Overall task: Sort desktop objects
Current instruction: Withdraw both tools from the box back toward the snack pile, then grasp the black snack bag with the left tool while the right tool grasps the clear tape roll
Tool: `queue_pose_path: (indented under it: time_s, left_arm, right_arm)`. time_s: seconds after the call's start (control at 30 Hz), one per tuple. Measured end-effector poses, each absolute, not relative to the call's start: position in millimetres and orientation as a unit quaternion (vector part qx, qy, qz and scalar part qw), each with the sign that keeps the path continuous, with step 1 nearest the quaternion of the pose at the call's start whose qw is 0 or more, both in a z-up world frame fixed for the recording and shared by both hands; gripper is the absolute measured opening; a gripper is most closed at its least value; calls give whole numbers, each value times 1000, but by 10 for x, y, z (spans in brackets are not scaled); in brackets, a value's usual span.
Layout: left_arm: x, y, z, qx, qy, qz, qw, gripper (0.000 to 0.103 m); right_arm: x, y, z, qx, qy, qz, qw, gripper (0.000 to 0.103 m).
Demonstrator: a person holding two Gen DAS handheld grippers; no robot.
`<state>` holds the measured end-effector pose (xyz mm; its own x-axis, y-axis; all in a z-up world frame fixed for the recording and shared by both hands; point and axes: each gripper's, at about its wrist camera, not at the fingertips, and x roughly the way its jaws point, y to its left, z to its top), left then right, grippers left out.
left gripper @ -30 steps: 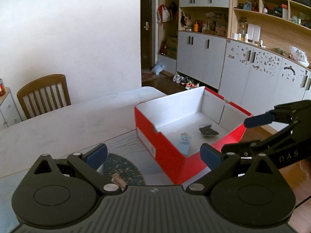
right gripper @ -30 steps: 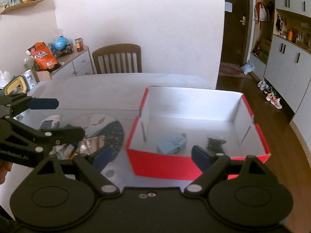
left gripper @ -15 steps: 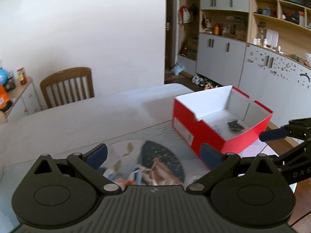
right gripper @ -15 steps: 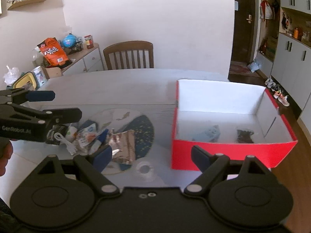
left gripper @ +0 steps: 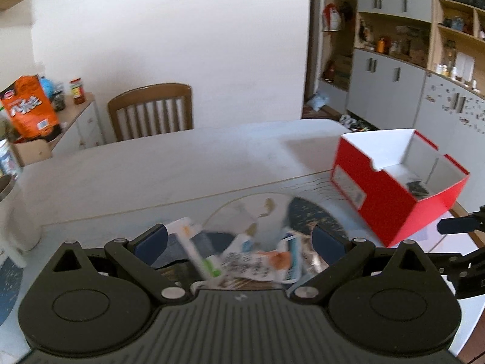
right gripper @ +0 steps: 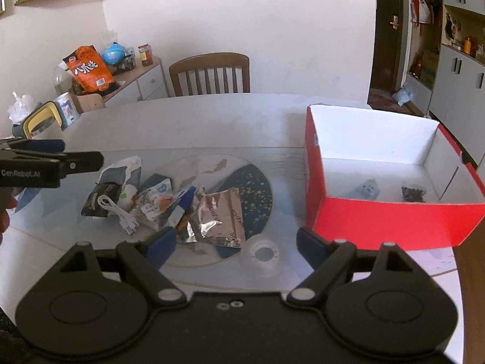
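In the left wrist view, the left gripper (left gripper: 239,238) fills the bottom of the frame with its blue-padded fingers spread wide and nothing between them. Just past the fingertips, low in the middle of the frame, lies a blurred heap of small printed wrappers and sachets (left gripper: 242,257) on the glass-topped pale table (left gripper: 151,166). The aim at the heap suggests the gripper is lined up to choose the next piece. At the right edge stands the red cardboard box with a white inside (left gripper: 394,188), well apart from the heap, with a small dark item (left gripper: 418,188) on its floor. It looks like the collecting bin, kept clear of the heap so each piece can be carried over. The tip of the right gripper (left gripper: 454,226) pokes in at the far right.

In the right wrist view, the right gripper (right gripper: 235,242) is likewise wide open and empty, low in the frame. Beyond it in the centre left the heap is sharper: a crumpled silver foil packet (right gripper: 219,220), a white coiled cable (right gripper: 116,209) and several light sachets (right gripper: 154,197). A clear roll of tape (right gripper: 263,253) lies alone in the lower middle, between the fingers' line and the box. The red box (right gripper: 394,221) sits at the right, holding a pale blue packet (right gripper: 368,188) and the dark item (right gripper: 412,192); I judge most of the sorting remains. The left gripper (right gripper: 75,154) enters at the left edge, above the heap's left end.
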<state>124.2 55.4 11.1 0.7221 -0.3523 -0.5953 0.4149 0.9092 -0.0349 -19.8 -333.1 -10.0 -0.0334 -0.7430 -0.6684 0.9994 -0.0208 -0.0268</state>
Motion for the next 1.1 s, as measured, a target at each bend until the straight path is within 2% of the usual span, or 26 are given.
queue_pose_path:
  time_s: [0.73,0.93,1.1]
  left_arm:
    - [1653,972,-343,39,371,-127,919,101]
    - [1742,981,-428,41,380,-124,916,95]
    - [1801,971,-501,39,391,-121,911,86]
  right_arm:
    - [-130,-3610,-617,255,300,-678,621,82]
    - [-127,-3668,-708,260,309,-675,617,81]
    - [-166,-3720,-802,271,313,-679,607,79]
